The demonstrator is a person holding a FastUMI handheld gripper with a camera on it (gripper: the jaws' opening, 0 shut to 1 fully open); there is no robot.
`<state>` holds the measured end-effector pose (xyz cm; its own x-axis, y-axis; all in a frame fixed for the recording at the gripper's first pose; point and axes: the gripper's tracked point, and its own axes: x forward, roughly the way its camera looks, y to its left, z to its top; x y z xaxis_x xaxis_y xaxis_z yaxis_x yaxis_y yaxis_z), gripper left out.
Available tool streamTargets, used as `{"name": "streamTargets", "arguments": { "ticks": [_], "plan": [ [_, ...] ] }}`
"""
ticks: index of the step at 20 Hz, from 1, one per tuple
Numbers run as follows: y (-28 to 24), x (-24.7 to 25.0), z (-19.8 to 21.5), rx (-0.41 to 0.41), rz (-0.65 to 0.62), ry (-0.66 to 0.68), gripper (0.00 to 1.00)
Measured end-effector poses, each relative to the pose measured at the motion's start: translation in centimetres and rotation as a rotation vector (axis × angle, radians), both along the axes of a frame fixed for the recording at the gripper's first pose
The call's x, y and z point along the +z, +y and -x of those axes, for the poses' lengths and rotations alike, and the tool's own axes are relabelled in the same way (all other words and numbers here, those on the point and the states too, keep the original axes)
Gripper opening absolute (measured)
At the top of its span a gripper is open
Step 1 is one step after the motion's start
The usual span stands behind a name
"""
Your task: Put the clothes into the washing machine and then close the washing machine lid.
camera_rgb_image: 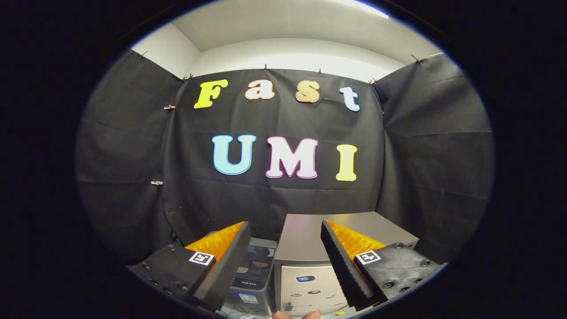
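Note:
My gripper (284, 223) is open, with nothing between its two black-padded fingers (226, 266). It is held high and level, facing the booth's back wall. Below and beyond the fingers stands a silver-grey box-shaped machine (310, 235) with a flat top and a pale front panel (305, 283). Just left of it, under the left finger, is a smaller grey appliance (257, 266) with a dark top and a label on its front. I cannot tell which of the two is the washing machine, or how its lid stands.
Black cloth walls close the booth at the back and on both sides. A person's fingertips (297, 315) show low down between the gripper's fingers, in front of the silver machine.

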<state>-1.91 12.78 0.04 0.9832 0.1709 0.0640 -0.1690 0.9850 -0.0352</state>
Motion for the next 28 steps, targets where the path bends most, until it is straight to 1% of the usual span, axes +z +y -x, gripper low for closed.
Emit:
{"name": "streamTargets", "arguments": {
  "ticks": [5, 7, 11, 17, 25, 28],
  "plan": [
    [-2.8, 0.6, 3.2, -0.039, 0.024, -0.008, 1.0],
    [-3.8, 1.2, 4.2, -0.056, 0.016, -0.024, 1.0],
    [-4.4, 1.1, 5.9, -0.054, -0.014, -0.009, 1.0],
    [-6.1, 1.4, 7.4, -0.086, -0.001, -0.016, 1.0],
    [-8.9, 1.7, 7.7, -0.126, -0.039, -0.01, 1.0],
    [-9.1, 1.9, 7.6, -0.124, -0.054, -0.012, 1.0]
  ]
}}
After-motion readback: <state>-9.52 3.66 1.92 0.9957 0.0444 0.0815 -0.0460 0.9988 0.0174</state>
